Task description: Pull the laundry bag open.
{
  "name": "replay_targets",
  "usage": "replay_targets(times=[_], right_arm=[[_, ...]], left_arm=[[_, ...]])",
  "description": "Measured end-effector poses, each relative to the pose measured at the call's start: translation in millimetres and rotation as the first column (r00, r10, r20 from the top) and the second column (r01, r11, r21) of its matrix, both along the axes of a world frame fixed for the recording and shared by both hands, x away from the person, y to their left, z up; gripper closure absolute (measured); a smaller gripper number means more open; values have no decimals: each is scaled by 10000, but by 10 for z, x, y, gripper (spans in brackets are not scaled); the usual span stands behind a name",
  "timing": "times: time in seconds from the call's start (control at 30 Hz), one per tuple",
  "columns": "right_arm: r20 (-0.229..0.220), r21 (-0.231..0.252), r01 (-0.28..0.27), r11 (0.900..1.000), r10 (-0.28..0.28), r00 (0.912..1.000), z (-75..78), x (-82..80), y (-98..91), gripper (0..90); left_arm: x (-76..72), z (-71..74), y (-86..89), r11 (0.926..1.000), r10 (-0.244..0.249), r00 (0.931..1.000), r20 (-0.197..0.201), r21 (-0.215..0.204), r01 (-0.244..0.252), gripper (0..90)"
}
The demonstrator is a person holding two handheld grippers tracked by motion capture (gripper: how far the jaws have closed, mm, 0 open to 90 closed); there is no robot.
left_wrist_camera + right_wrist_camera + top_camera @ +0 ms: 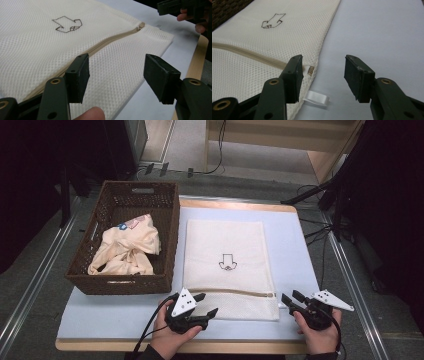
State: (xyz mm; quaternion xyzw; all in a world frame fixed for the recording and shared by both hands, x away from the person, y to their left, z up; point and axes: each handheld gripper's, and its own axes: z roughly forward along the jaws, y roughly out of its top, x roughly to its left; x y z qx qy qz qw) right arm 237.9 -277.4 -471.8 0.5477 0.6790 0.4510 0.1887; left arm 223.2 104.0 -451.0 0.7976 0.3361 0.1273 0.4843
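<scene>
bags: 1 mesh bag (pixel 227 265), table centre | zips: 1 zip (pixel 232 292), bag's 6 o'clock edge | baskets: 1 basket (pixel 172 227), 9 o'clock of bag | garments: 1 garment (pixel 127 245), in basket | grippers: 2, left gripper (pixel 205 305) at 7 o'clock, right gripper (pixel 292 298) at 5 o'clock

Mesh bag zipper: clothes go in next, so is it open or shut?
Shut: the zipper lies closed across the mesh bag.
</scene>
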Motion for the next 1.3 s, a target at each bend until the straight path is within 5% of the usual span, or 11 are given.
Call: replay_targets(times=[0.33,0.87,1.3], right_arm=[[-275,268,-303,9992,310,9991,-36,19,-13,540],[-936,440,-637,9970,676,9933,-119,70,39,559],[-1245,122,-692,9975,701,9897,-165,128,90,571]], left_arm=[[156,9,-390,9997,95,9999,58,227,-96,443],[361,-58,-933,9971,-443,9956,-826,575,491,771],[498,-144,-1278,9927,-726,9875,-1396,858,851,809]])
